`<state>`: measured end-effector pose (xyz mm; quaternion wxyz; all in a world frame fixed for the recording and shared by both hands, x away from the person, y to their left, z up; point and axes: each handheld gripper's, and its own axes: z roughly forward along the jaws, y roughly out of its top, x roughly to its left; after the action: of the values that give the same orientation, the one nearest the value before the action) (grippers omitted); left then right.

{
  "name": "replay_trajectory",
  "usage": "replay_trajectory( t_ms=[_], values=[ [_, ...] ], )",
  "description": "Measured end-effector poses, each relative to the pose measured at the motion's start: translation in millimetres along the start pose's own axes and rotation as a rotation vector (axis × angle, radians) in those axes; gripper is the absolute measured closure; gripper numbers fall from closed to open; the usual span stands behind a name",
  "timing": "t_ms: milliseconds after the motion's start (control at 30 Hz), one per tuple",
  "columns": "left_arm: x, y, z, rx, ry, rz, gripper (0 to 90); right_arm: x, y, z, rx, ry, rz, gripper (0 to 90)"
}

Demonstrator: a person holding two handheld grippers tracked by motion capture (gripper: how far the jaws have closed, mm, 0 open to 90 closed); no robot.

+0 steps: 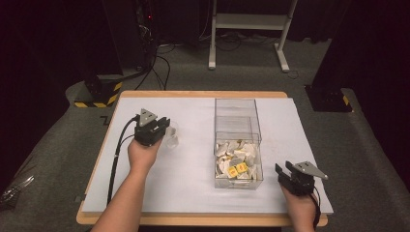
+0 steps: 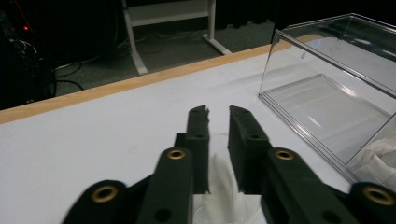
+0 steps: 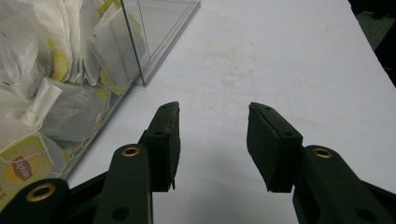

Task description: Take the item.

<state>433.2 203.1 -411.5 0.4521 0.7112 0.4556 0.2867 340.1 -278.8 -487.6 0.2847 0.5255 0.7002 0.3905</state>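
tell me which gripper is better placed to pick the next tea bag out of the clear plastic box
Right, probably. The right gripper is open beside the clear plastic box, close to the white and yellow tea bags. The left gripper has closed on a white tea bag.

A fixed overhead camera looks forward and down across the whole table [image 1: 159, 193], taking in the floor beyond. Each gripper camera sits low and close behind its own fingers [image 2: 243, 135], skimming the tabletop. All three views share the clear plastic box [image 1: 238, 142]: the left camera sees its empty end, the right its filled end.
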Motion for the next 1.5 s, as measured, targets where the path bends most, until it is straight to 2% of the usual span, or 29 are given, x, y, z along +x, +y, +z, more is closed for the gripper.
replay_trajectory(
  t_ms=[167,300,767,1167,1300,1500],
  values=[
    [-0.3,0.5,-4.8,-0.006,0.019,-0.008,64.4,0.8,0.2,-0.8,0.003,0.003,-0.005,54.7],
    [-1.6,-0.9,-11.4,-0.007,0.021,0.003,56.5,2.6,0.8,-2.5,-0.004,0.002,-0.010,54.5],
    [-7.3,-17.1,-32.2,0.014,0.004,0.011,40.3,9.9,1.4,-13.4,-0.020,0.018,-0.023,52.1],
    [-6.9,-45.9,-47.9,0.053,-0.011,0.017,35.4,18.2,-0.9,-28.6,-0.039,0.032,-0.041,51.1],
    [-6.5,-58.0,-53.6,0.060,-0.024,-0.002,35.2,21.1,-1.9,-34.3,-0.044,0.039,-0.047,50.9],
    [-5.9,-78.0,-59.1,0.086,-0.019,-0.007,33.6,24.8,-4.3,-42.2,-0.049,0.047,-0.049,50.8]
  ],
)
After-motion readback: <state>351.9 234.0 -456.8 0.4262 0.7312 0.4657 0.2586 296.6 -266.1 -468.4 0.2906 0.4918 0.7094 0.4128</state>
